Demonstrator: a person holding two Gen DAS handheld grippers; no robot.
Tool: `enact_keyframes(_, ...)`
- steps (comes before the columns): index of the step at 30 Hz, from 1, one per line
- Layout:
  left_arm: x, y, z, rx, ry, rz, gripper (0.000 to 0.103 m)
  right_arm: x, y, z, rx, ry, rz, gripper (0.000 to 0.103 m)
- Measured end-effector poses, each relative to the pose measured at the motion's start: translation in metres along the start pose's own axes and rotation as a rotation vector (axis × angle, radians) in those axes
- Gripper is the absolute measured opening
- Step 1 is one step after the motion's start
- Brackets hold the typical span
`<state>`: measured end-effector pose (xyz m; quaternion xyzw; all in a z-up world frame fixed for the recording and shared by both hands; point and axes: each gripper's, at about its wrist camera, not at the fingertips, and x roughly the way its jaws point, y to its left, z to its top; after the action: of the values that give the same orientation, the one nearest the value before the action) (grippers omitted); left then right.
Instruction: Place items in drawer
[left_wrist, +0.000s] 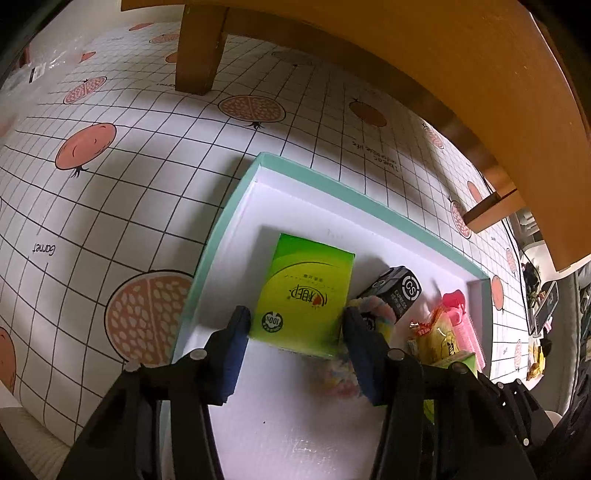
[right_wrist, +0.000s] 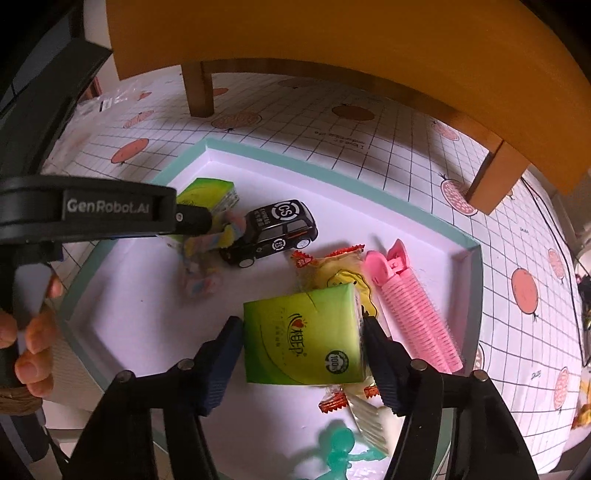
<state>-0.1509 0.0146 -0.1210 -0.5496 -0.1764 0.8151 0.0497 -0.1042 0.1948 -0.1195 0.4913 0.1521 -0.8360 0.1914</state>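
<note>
The open drawer is white inside with a teal rim. My left gripper is shut on a green tissue pack near the drawer's far left corner; in the right wrist view that pack shows behind its finger. My right gripper is shut on a second green tissue pack, held over a yellow snack packet. A blurred pastel item lies beside the left gripper's right finger.
In the drawer lie a black toy car, a pink hair roller and a green figure. A wooden stool's legs stand on the pomegranate-print cloth. A person's hand holds the left gripper.
</note>
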Motion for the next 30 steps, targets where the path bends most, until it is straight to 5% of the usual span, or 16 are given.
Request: enact_keyframes(30, -0.020, 0.003, -0.014, 0.013, -0.046, 0.054, 0.051, -0.038, -0.042, -0.007, 0.162, -0.080, 0.037, 0.066)
